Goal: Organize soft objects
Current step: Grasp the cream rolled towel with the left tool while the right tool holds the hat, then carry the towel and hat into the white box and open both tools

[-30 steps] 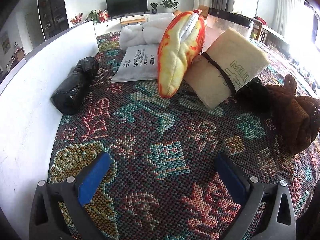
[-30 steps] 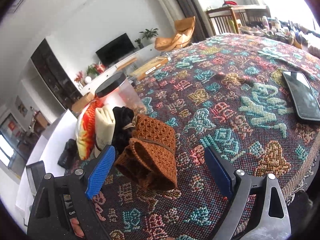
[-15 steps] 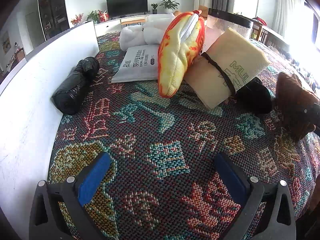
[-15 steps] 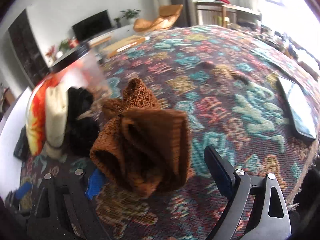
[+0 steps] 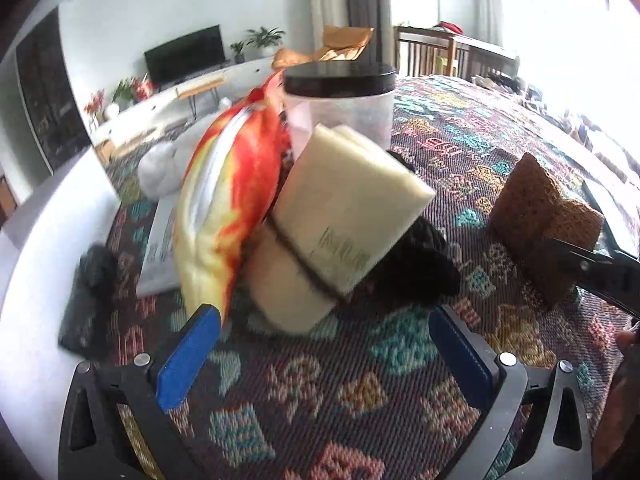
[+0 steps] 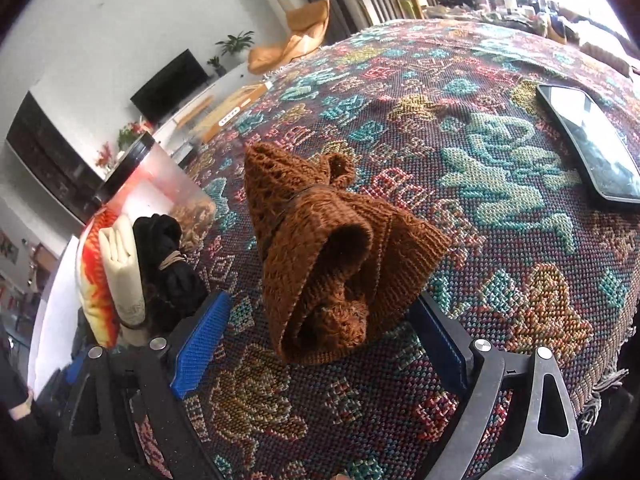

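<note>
My left gripper [image 5: 324, 356] is open, just short of a cream rolled towel [image 5: 340, 220] tied with a dark band. The towel leans between an orange-and-yellow plush cushion [image 5: 228, 208] and a black cloth bundle [image 5: 416, 264]. A brown knit bundle [image 6: 332, 260] sits tipped up between the wide-apart fingers of my right gripper [image 6: 318, 340]. It touches the right finger, with a gap to the left pad [image 6: 200, 344]. In the left wrist view the brown knit [image 5: 540, 220] stands at the right edge.
A clear container with a black lid [image 5: 340, 80] stands behind the towel. A white fluffy item [image 5: 160, 164], a white packet [image 5: 160, 240] and a black rolled bag [image 5: 96, 268] lie left, by a white wall. A phone [image 6: 588, 148] lies on the patterned cloth [image 6: 500, 200].
My left gripper moved forward and right, close to the cream towel. My right gripper advanced around the brown knit, which tipped up between its fingers. Jaw widths look unchanged.
</note>
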Demonstrator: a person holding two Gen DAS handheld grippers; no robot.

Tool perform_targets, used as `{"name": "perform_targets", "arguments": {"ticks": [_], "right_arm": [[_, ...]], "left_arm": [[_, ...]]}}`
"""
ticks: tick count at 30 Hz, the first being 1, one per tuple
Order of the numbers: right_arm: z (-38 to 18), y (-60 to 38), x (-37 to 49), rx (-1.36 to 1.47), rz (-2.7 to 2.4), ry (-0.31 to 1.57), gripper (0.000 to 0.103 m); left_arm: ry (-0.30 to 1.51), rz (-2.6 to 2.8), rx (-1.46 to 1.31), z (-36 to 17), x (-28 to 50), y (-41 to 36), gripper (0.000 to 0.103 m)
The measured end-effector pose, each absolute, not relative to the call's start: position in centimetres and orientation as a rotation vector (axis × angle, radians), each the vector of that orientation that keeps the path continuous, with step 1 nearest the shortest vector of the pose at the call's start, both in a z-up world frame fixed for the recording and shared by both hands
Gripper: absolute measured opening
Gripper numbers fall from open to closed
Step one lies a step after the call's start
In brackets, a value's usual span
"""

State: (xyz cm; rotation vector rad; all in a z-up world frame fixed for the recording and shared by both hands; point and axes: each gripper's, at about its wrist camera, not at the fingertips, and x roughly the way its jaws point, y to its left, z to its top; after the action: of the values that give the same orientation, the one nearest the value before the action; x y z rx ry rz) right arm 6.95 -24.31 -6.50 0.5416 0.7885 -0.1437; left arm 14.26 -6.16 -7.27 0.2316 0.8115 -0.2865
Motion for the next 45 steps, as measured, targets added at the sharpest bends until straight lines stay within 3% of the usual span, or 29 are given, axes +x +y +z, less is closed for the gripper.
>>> {"name": "perform_targets", "arguments": {"ticks": [1, 3, 4, 6, 9, 13, 15, 16, 17, 19, 26, 32, 39, 45], "right_arm": [[-6.3, -24.3, 6.7, 0.549, -0.137, 0.777, 0.093], [-5.8, -24.6, 6.0, 0.569, -0.13, 0.743, 0.093], [-5.4, -25.0, 5.5, 0.584, -0.121, 0.726, 0.093], [-4.8, -25.6, 5.5, 0.6, -0.087, 0.727, 0.093], [-4.1, -25.3, 7.7, 0.465, -0.02, 0.827, 0.093], [-5.6, -25.2, 12.4, 0.274, -0.045, 1.026, 0.093], [-6.0, -26.7, 13.0, 0.336, -0.034, 0.993, 0.091], [-6.0, -27.5, 12.8, 0.378, -0.021, 0.97, 0.083], [-5.9, -28.2, 12.5, 0.409, -0.013, 0.96, 0.064], [-5.8, -29.3, 11.6, 0.498, 0.057, 0.932, 0.057], [-4.0, -31.3, 8.2, 0.667, 0.151, 0.858, 0.056], [1.2, -27.9, 6.1, 0.65, 0.277, 0.784, 0.056], [8.2, -14.1, 6.3, 0.515, 0.573, 0.758, 0.057], [10.9, 1.5, 7.5, 0.384, 0.846, 0.823, 0.057]], "left_arm": [[0.814, -0.288, 0.25, -7.4, 15.2, -6.6, 0.1], [0.843, -0.317, 0.225, -7.6, 17.2, -6.9, 0.078], [0.864, -0.329, 0.202, -7.8, 18.0, -6.7, 0.072], [0.887, -0.343, 0.145, -7.8, 19.1, -5.9, 0.048], [0.875, -0.358, 0.07, -7.1, 18.9, -4.6, 0.036], [0.888, -0.407, -0.068, -6.1, 16.9, -2.7, 0.033], [0.89, -0.433, -0.11, -5.5, 15.6, -1.8, 0.033], [0.888, -0.444, -0.133, -5.2, 14.9, -1.2, 0.033], [0.883, -0.456, -0.159, -4.8, 13.8, -0.5, 0.033], [0.874, -0.472, -0.2, -4.3, 12.3, 0.8, 0.033], [0.827, -0.482, -0.285, -2.6, 8.8, 4.6, 0.033], [0.747, -0.479, -0.362, 1.5, 6.6, 9.0, 0.033], [0.655, -0.272, -0.319, 5.5, 4.1, 19.8, 0.033], [0.704, 0.021, -0.28, 3.6, 2.1, 29.3, 0.035]]}}
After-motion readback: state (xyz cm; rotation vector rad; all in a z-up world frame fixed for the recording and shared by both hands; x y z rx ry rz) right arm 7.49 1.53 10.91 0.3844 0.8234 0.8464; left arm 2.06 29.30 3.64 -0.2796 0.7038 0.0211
